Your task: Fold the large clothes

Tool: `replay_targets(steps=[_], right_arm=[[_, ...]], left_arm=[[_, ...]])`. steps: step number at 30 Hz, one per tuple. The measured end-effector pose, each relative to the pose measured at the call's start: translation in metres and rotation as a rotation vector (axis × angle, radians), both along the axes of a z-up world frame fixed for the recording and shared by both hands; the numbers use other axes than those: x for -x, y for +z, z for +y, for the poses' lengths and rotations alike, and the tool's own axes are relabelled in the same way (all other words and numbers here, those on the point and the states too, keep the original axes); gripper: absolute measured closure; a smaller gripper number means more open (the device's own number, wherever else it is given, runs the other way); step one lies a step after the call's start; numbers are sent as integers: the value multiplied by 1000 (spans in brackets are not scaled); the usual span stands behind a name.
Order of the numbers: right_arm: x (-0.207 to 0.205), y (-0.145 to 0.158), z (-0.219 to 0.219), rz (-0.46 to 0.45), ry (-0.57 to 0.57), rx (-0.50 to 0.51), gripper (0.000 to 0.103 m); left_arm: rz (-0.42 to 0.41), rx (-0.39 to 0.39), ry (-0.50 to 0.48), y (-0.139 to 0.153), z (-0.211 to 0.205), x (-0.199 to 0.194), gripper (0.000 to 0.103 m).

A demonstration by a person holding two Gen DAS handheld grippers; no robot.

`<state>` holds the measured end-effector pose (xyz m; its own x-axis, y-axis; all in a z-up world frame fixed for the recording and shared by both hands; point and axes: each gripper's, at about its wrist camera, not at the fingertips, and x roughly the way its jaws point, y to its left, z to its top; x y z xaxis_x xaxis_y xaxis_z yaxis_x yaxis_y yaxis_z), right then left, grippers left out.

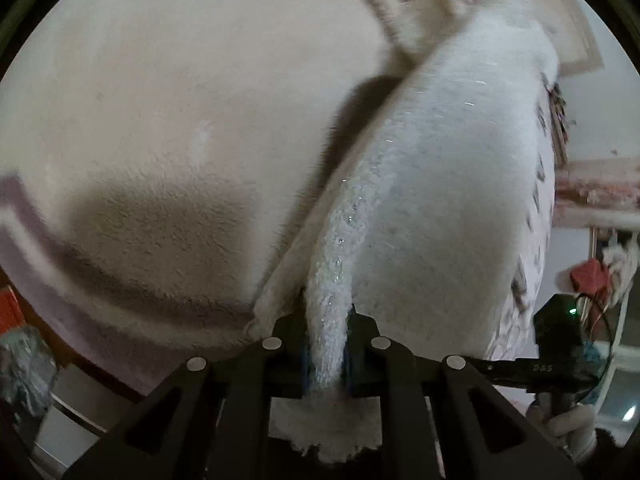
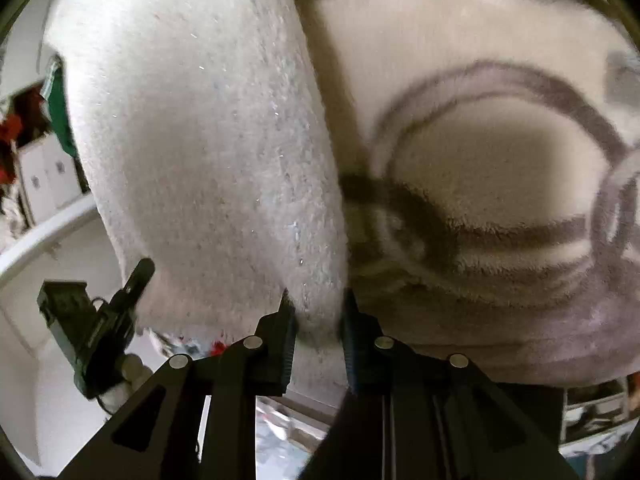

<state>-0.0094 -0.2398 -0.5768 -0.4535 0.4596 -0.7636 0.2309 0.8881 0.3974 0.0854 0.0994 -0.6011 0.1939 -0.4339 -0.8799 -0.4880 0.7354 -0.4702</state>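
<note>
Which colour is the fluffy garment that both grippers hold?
White, with tiny glittery threads; the left wrist view shows the garment best.

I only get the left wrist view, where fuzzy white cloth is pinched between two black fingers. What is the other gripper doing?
Observer: The right gripper is shut on the white garment too.
Operator: What's beneath it over there?
Observer: A cream blanket with curved grey lines.
Operator: Anything else I'm missing?
Observer: Something green hangs at the far left, behind the garment.
</note>
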Motion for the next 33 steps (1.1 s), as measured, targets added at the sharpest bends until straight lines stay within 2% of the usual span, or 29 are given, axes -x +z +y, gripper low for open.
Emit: replay_targets(steps=[1, 3, 4, 5, 6, 7, 8, 9, 13, 14, 16, 17, 18, 19, 21, 22, 24, 28, 30, 33], right_arm=[[-4, -10, 8, 34, 13, 17, 76], [-16, -15, 9, 115, -5, 7, 71], [-20, -7, 6, 128, -9, -10, 71], [-28, 4, 4, 107, -3, -20, 71], [-36, 18, 2, 63, 9, -21, 69], [-45, 32, -2, 14, 29, -16, 61], [-55, 44, -3, -21, 49, -7, 56], [-66, 55, -4, -46, 66, 4, 56], [-129, 88, 2, -157, 114, 34, 56], [-153, 95, 6, -196, 130, 45, 56], [-195, 107, 17, -291, 149, 64, 56], [-216, 115, 24, -344, 159, 84, 56], [-241, 117, 28, -387, 170, 107, 56], [-264, 119, 37, -426, 177, 119, 56], [-308, 117, 51, -465, 187, 132, 59], [-329, 112, 60, -474, 191, 151, 65], [-364, 88, 70, -459, 225, 184, 67], [-390, 17, 62, -330, 272, 275, 70], [-390, -5, 63, -307, 297, 303, 70], [-394, -19, 74, -320, 298, 354, 69]], left_arm=[[11, 0, 8, 4, 2, -5, 88], [17, -56, -15, 26, 1, -11, 83], [23, -154, -30, 42, -2, -16, 82], [15, -251, -41, 57, -9, -18, 83], [-1, -308, -50, 72, -14, -19, 82], [-20, -352, -60, 85, -21, -25, 81], [-32, -396, -72, 96, -26, -34, 74], [-42, -420, -75, 103, -29, -41, 67], [-183, -425, -49, 135, -51, -115, 67], [-224, -409, -58, 141, -58, -140, 67], [-256, -371, -95, 144, -54, -170, 68], [-274, -342, -123, 141, -66, -201, 72], [-278, -317, -158, 132, -77, -232, 92], [-265, -328, -179, 124, -84, -248, 98], [-181, -374, -229, 86, -88, -293, 98], [-141, -388, -234, 66, -85, -306, 98], [-87, -359, -228, 30, -72, -322, 98], [-117, -302, -207, 20, -56, -322, 98], [-133, -276, -193, 16, -51, -318, 98], [-144, -249, -173, 11, -46, -322, 98]])
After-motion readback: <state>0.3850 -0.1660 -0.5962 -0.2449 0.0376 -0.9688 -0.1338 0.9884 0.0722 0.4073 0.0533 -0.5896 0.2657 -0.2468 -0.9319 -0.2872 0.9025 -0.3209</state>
